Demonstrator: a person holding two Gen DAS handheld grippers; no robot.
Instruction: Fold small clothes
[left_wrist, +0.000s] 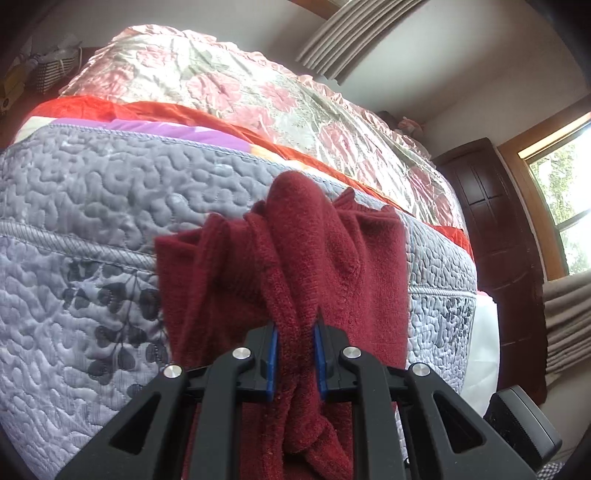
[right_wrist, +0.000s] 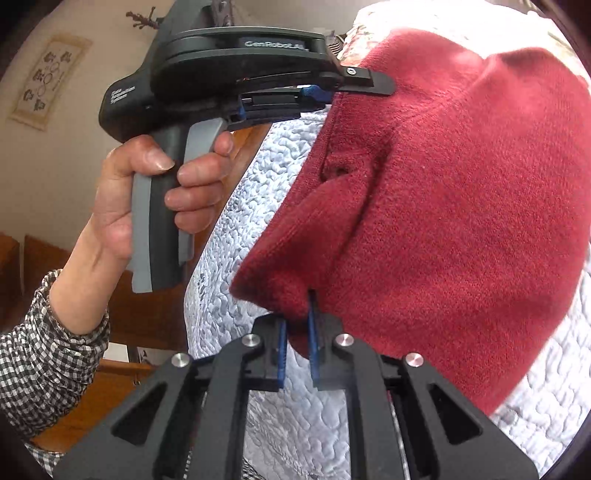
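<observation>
Dark red knit, the small garment (left_wrist: 325, 258) hangs bunched in front of the grey quilted mattress side (left_wrist: 92, 206), its long axis running up and down. The left gripper (left_wrist: 295, 363) pinches a thick gathered fold between nearly closed blue pads. The right gripper (right_wrist: 297, 350) nips a lower corner, jaws almost together. Only the right view shows the person's hand (right_wrist: 147, 199) and checked sleeve (right_wrist: 48, 354); only the left shows the window (left_wrist: 561, 199).

Fuzzy matt knit garment (left_wrist: 317, 258); quilted matt bedspread (left_wrist: 92, 206); glossy satin cover (left_wrist: 258, 96).
</observation>
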